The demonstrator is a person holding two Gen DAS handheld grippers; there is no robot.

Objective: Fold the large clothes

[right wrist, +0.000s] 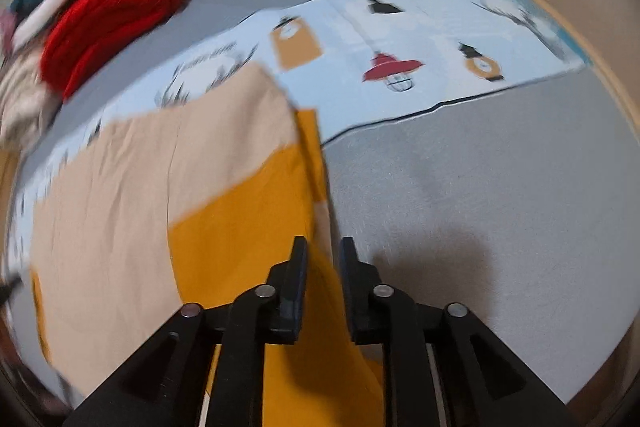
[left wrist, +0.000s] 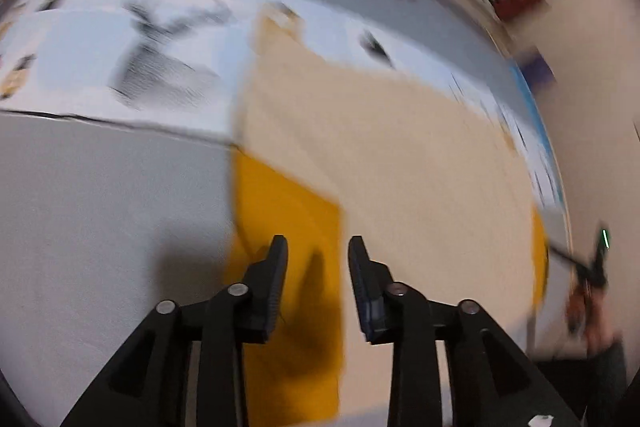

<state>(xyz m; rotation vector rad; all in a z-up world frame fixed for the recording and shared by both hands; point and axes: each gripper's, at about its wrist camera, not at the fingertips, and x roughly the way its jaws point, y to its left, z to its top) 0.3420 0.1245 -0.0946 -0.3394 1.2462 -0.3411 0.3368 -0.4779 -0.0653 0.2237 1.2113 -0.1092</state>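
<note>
Grey bedding [right wrist: 500, 207] carries a folded beige-and-mustard garment [right wrist: 132, 187], partly over a pale-blue printed sheet [right wrist: 420, 27]. Left gripper [left wrist: 318, 247] and right gripper [right wrist: 322, 247] hang above the mustard part, jaws partly apart, holding nothing.

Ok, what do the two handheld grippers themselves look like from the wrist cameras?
Both look alike. The left gripper has two matte black plastic fingers with ribbed inner pads, carried on black angular linkage arms with triangular cut-outs and round silver pivot pins. The right gripper shows the same black fingers, linkages and silver pins. No cables, markings or sleeves are visible.
</note>
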